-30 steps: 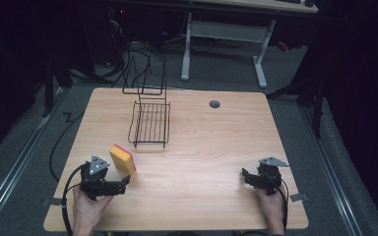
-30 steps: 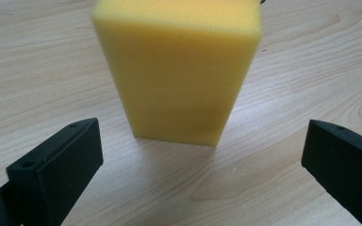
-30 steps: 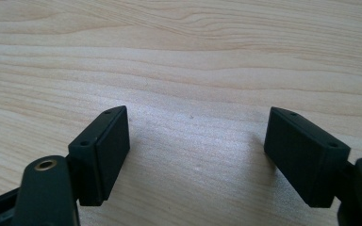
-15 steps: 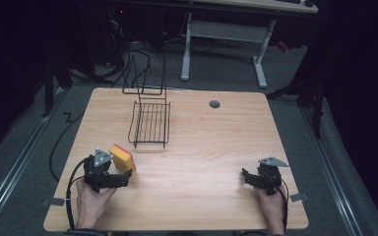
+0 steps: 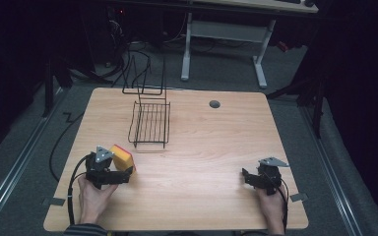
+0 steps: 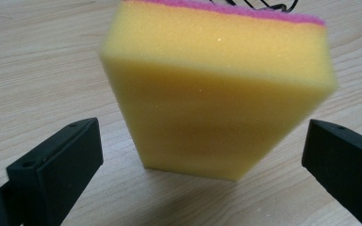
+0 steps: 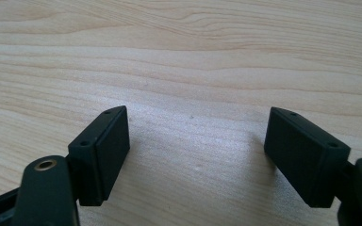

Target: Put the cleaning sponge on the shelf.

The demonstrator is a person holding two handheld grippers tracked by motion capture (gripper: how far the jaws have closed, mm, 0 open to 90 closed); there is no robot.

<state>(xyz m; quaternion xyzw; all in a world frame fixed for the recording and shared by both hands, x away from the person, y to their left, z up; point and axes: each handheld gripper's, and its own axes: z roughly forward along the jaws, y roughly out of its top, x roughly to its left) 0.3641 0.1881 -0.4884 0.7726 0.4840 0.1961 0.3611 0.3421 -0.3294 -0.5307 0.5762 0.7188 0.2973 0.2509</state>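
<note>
A yellow sponge [image 5: 121,156] with a pink scouring layer lies flat on the wooden table [image 5: 206,142] at the front left. My left gripper [image 5: 123,174] sits just behind it, open. In the left gripper view the sponge [image 6: 217,89] stands close ahead between the two spread black jaws, touching neither. My left gripper [image 6: 202,165] holds nothing. At the front right my right gripper [image 5: 246,178] rests low over bare wood, and in the right gripper view my right gripper [image 7: 195,150] is open with nothing between its pads.
A black wire rack [image 5: 150,123] stands at the table's back left, past the sponge. A round grommet hole [image 5: 214,104] sits near the far edge. Dark floor, cables and a white desk frame [image 5: 221,34] lie beyond the table.
My left gripper has moved forward and right toward the sponge, which now sits just ahead of the jaws. The right gripper has not moved.
</note>
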